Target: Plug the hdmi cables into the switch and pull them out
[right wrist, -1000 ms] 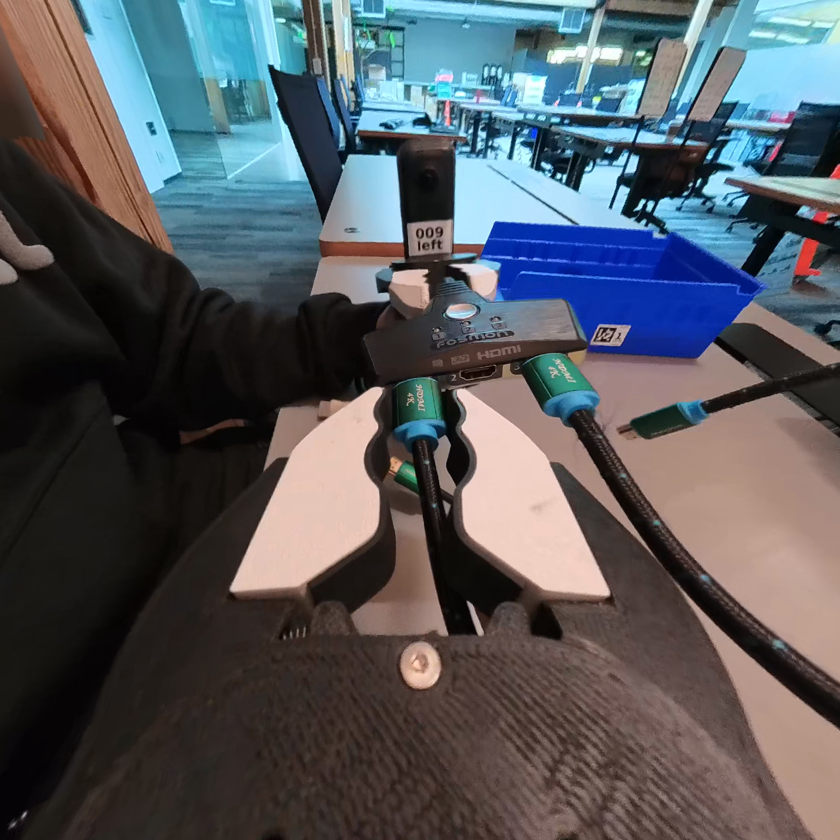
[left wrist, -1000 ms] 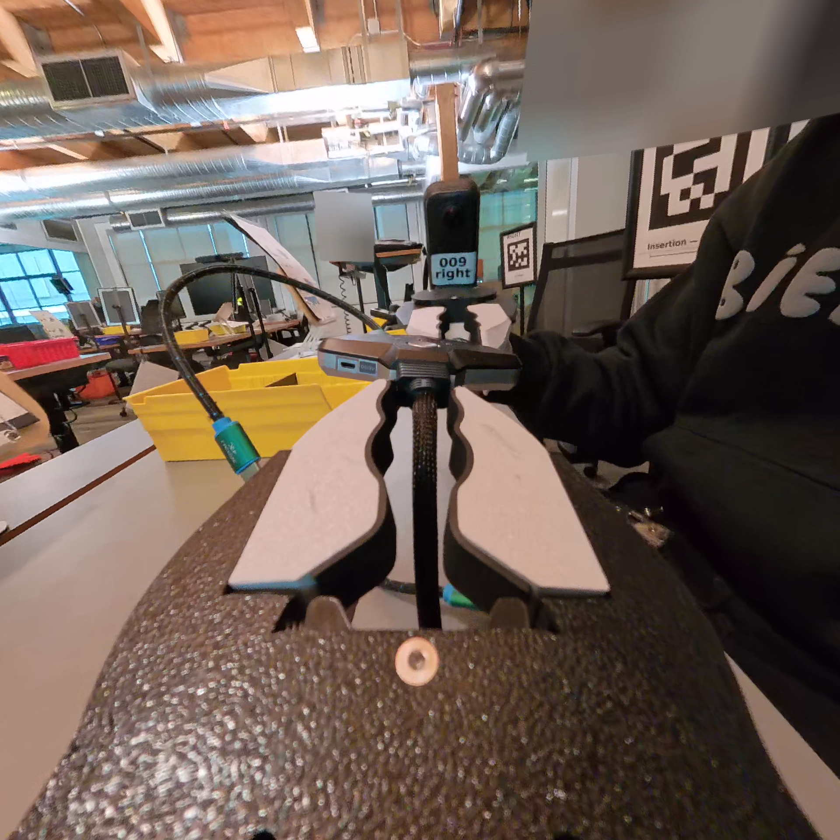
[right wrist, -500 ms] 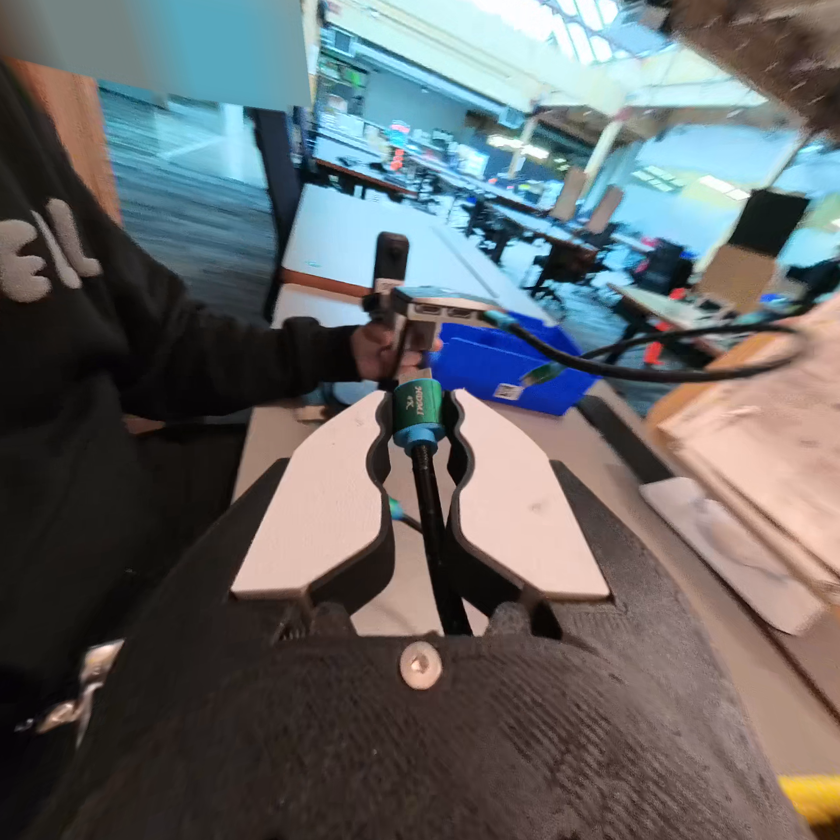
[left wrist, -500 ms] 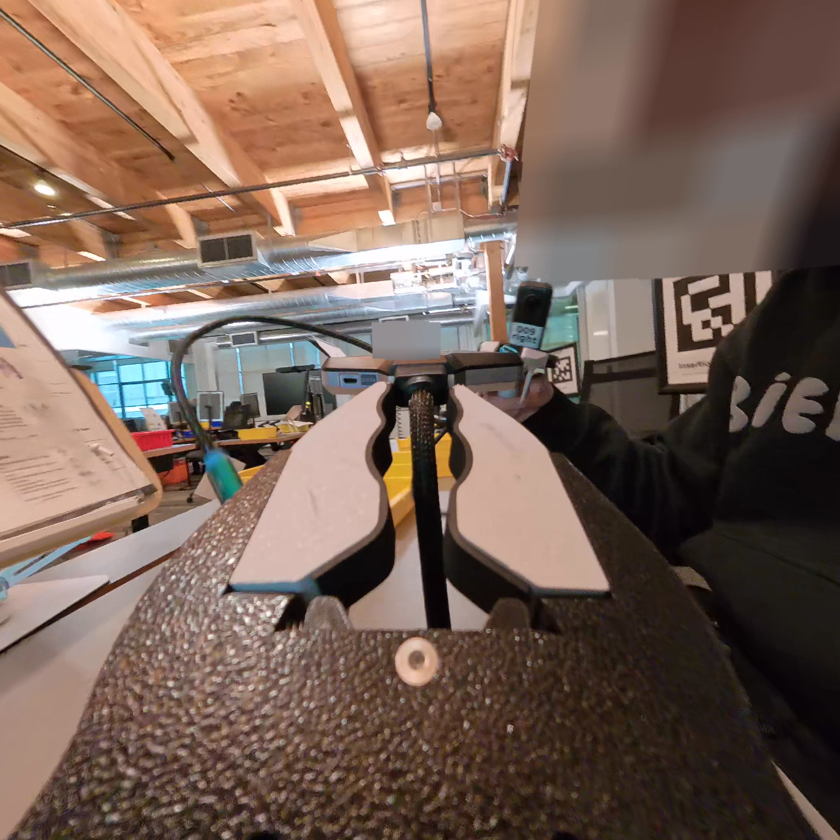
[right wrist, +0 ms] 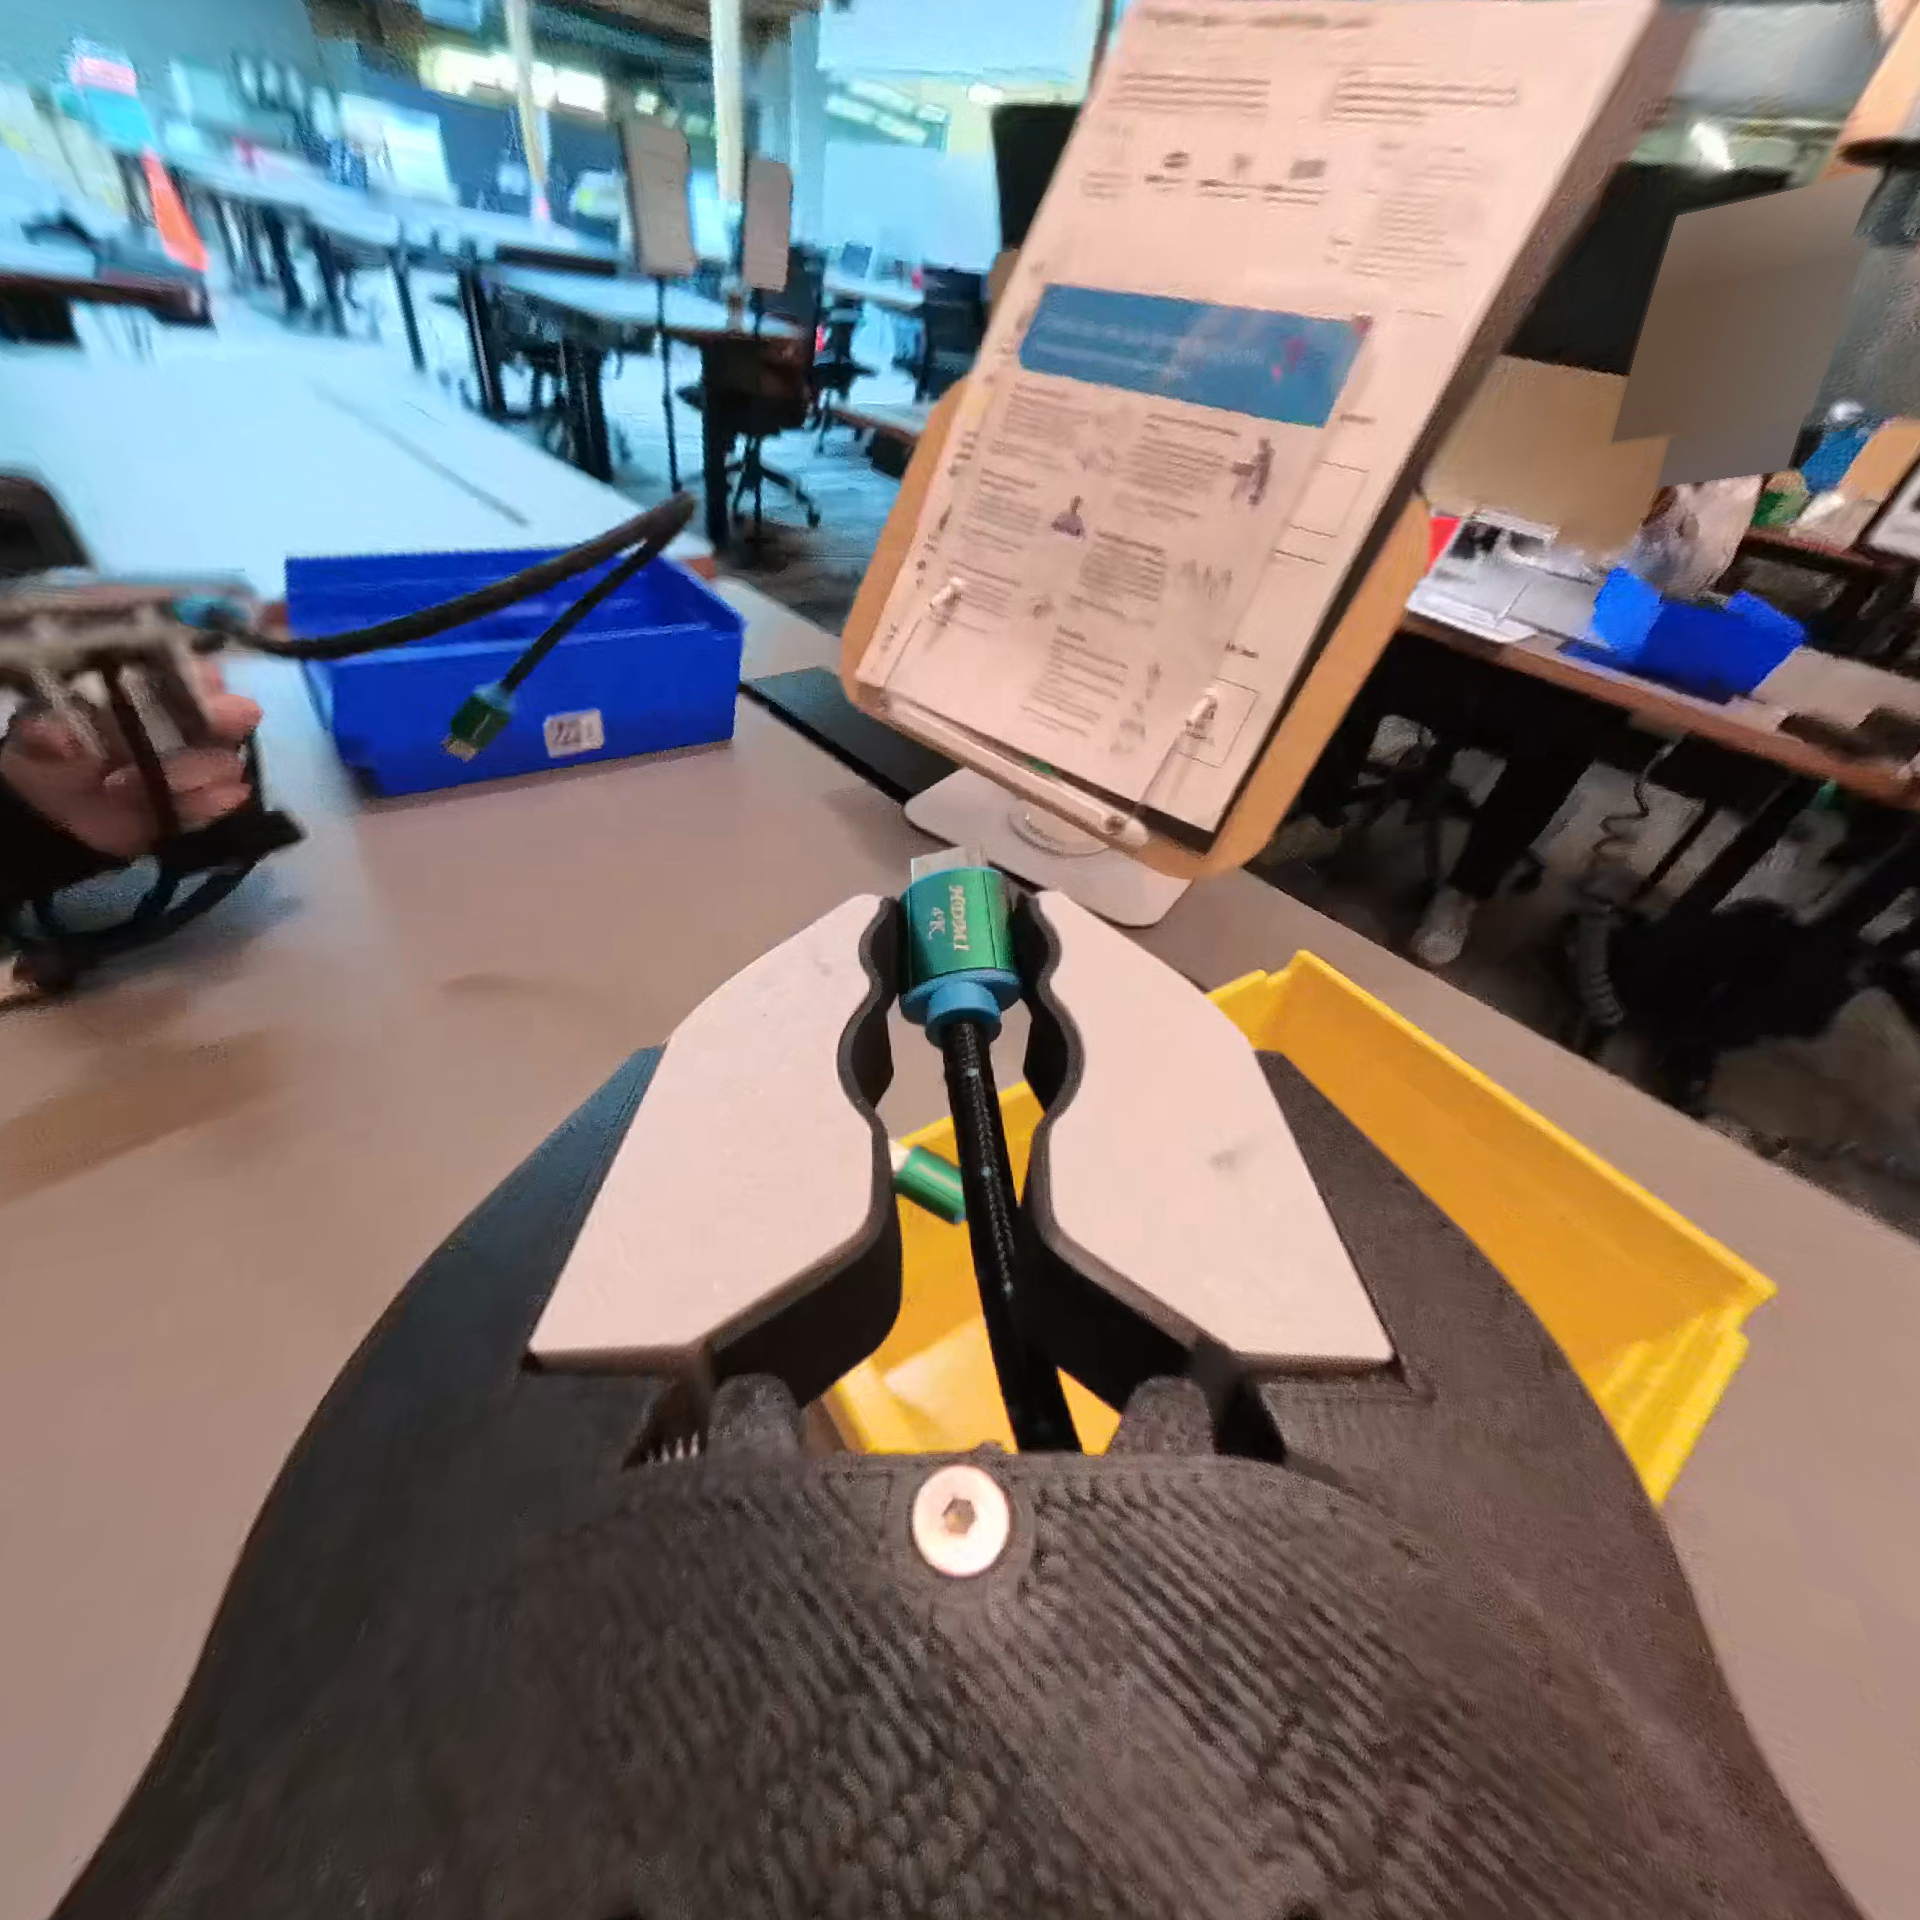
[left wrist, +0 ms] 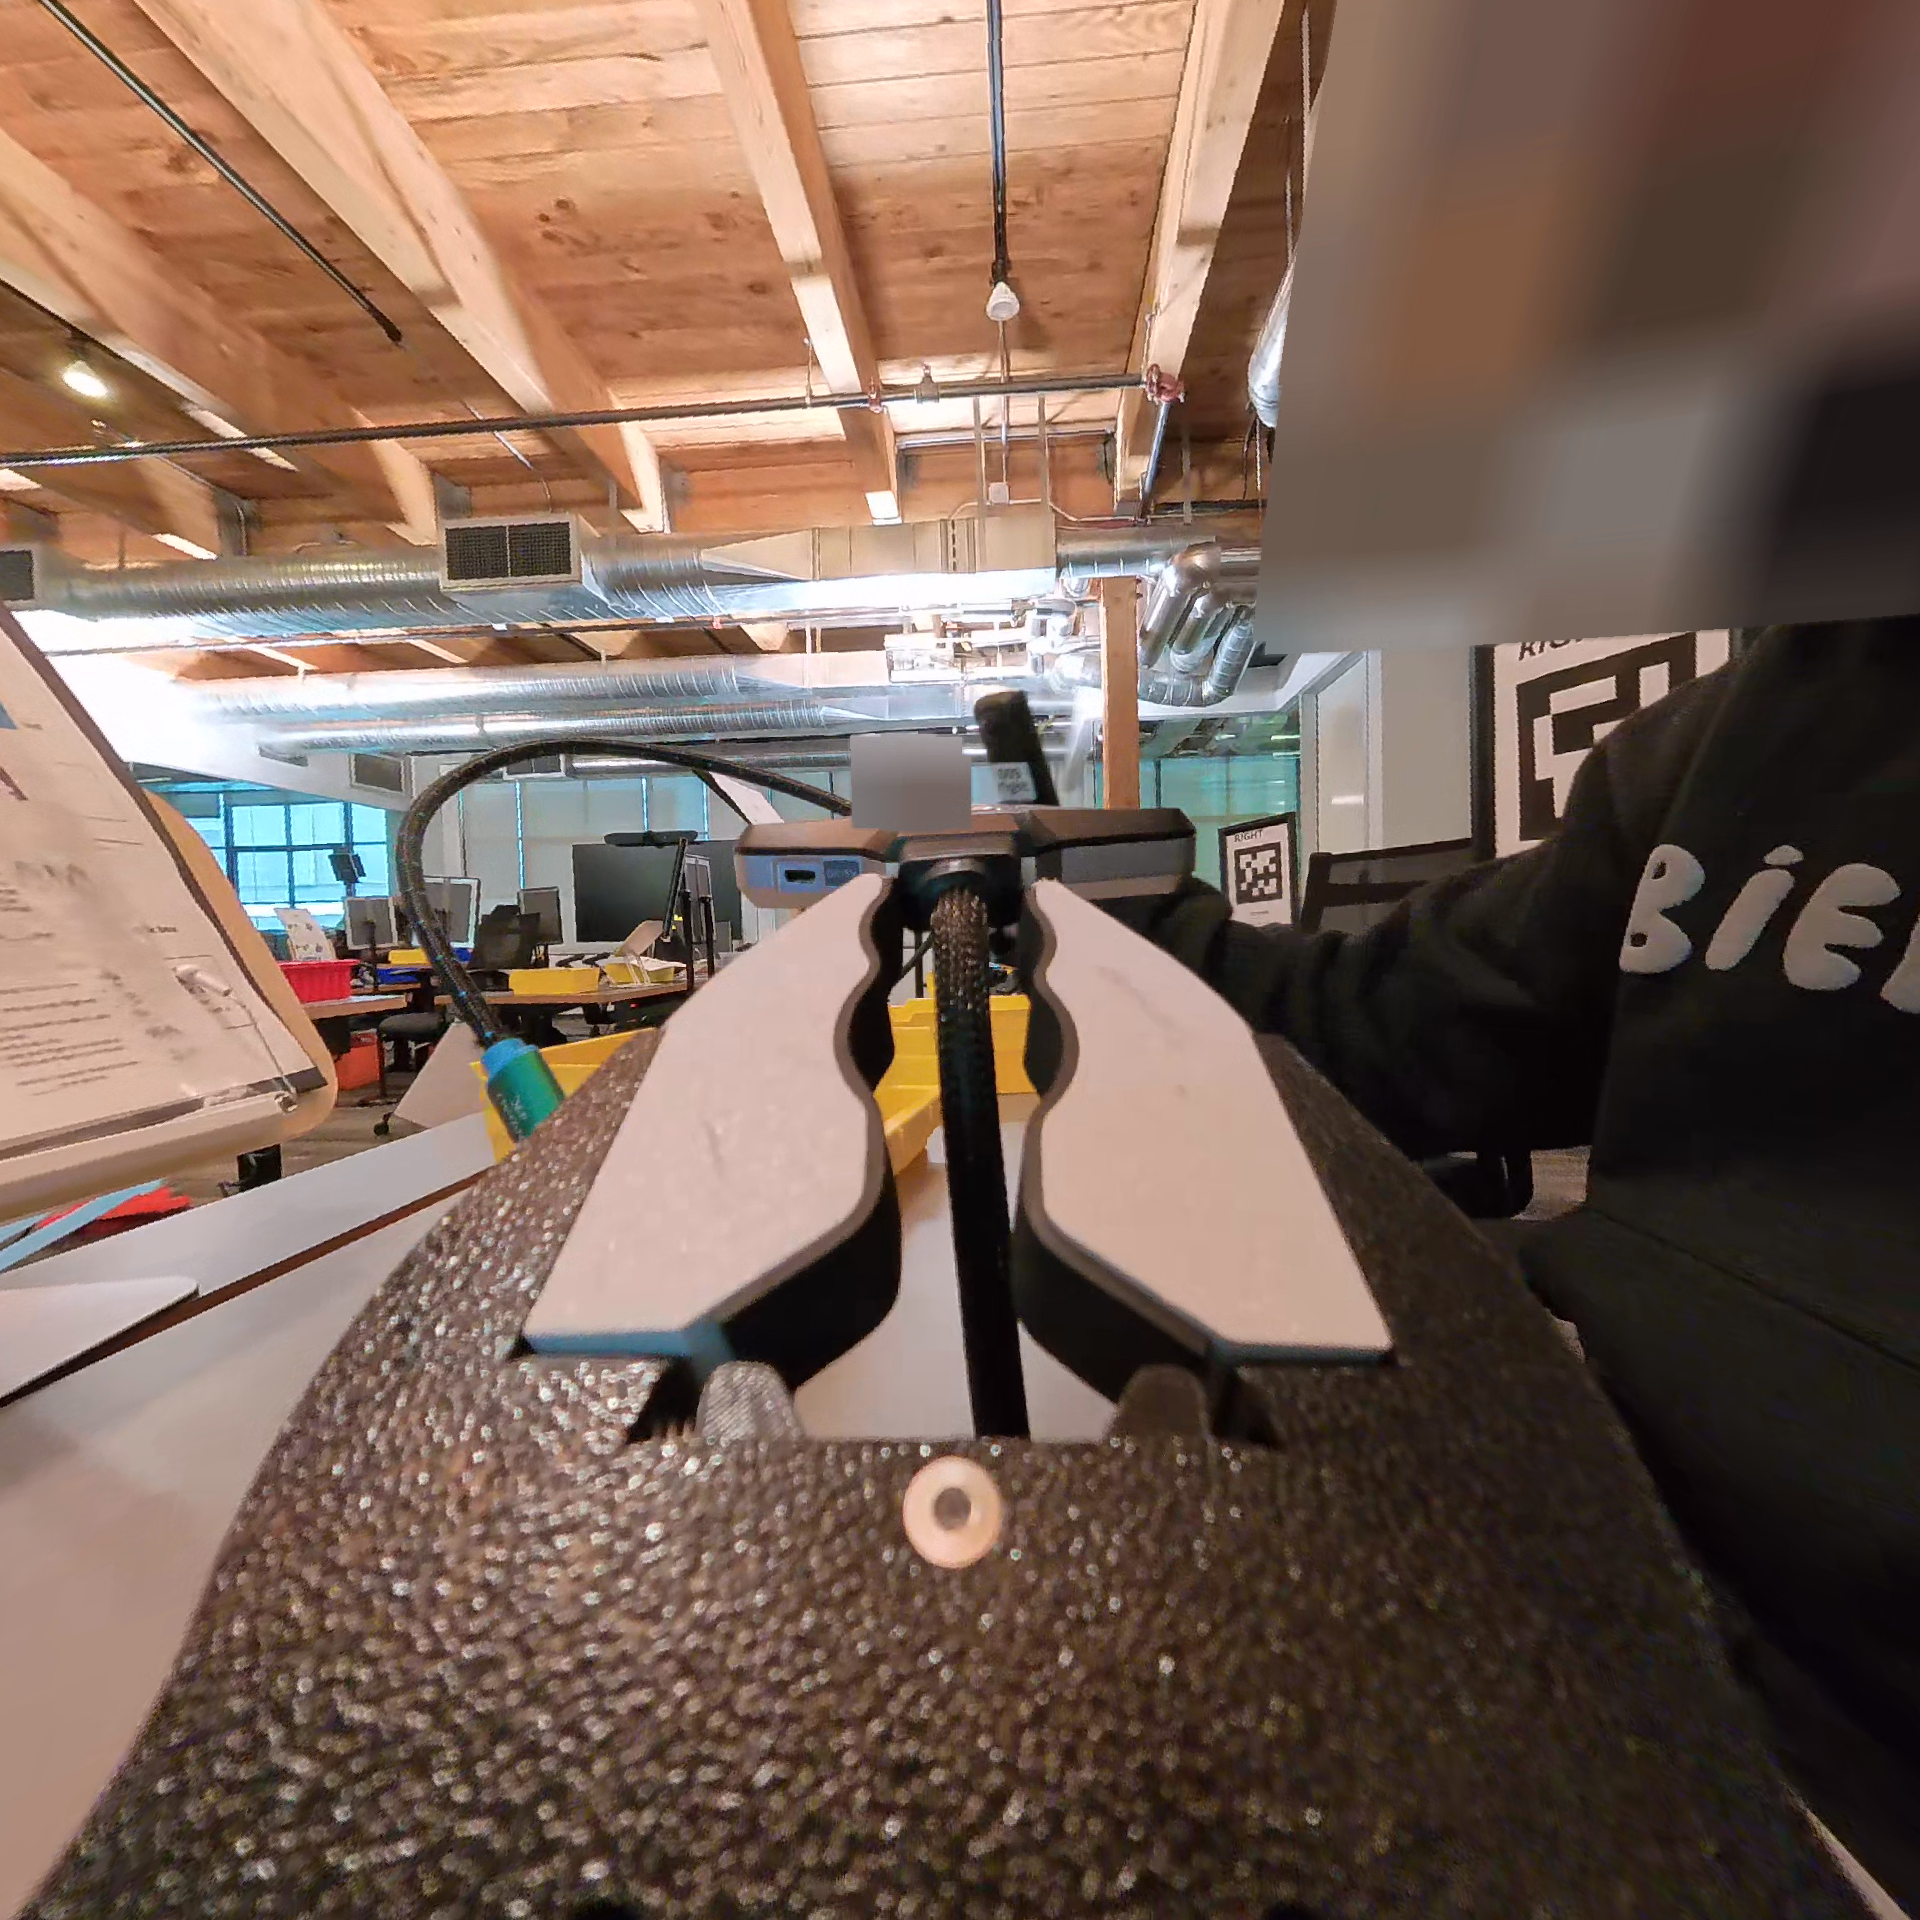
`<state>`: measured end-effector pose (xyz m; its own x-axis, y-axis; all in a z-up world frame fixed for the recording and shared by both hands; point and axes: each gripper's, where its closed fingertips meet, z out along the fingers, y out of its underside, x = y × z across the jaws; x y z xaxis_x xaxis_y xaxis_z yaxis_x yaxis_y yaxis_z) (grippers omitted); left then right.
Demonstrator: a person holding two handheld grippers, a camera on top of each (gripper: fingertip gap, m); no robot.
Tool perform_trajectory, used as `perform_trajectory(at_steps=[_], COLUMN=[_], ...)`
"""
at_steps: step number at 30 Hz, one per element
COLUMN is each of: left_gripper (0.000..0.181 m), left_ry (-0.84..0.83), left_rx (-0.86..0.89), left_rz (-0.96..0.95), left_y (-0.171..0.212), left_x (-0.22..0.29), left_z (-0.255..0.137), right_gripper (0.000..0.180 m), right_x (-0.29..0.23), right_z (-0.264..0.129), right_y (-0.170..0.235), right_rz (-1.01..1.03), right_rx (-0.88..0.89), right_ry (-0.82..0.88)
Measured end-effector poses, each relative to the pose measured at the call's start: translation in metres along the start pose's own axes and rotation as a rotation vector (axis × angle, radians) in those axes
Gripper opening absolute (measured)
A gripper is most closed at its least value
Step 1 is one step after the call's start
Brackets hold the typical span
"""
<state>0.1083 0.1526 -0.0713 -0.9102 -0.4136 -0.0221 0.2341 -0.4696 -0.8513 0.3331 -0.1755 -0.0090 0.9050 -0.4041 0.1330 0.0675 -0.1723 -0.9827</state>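
Your left gripper (left wrist: 958, 902) has pale grey fingers (left wrist: 727, 1122) on a speckled black body. Your right gripper (right wrist: 956, 914) matches, with one silver screw (right wrist: 958, 1521). You wear a black sweatshirt (left wrist: 1704, 1039) with pale lettering.

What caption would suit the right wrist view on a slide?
Right gripper holds an unplugged green HDMI plug over a yellow bin, facing an instruction sheet stand.

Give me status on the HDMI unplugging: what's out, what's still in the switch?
Done: one cable is out. The right gripper is shut on its green plug, clear of the switch and above the yellow bin.
In hand: the left gripper is shut on the switch at its braided lead.
Left: a second cable appears still plugged in, its free end dangling.
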Motion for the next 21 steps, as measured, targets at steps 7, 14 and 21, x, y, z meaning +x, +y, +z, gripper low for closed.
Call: perform_trajectory(at_steps=[7,14,21], left_gripper=[0.021,0.021,0.021], left_ry=[0.004,0.003,0.003], left_rx=[0.025,0.022,0.017], left_rz=[-0.009,-0.016,-0.019], left_y=[-0.003,-0.002,0.0], left_x=[0.0,-0.001,0.0], left_z=[-0.003,-0.003,-0.003], right_gripper=[0.022,0.021,0.046], right_x=[0.05,0.037,0.006], right_z=[0.029,0.058,0.071], right_y=[0.05,0.144,0.199], right_rz=[0.216,0.255,0.281], right_rx=[0.007,-0.519,-0.874], right_ry=[0.075,0.16,0.12])
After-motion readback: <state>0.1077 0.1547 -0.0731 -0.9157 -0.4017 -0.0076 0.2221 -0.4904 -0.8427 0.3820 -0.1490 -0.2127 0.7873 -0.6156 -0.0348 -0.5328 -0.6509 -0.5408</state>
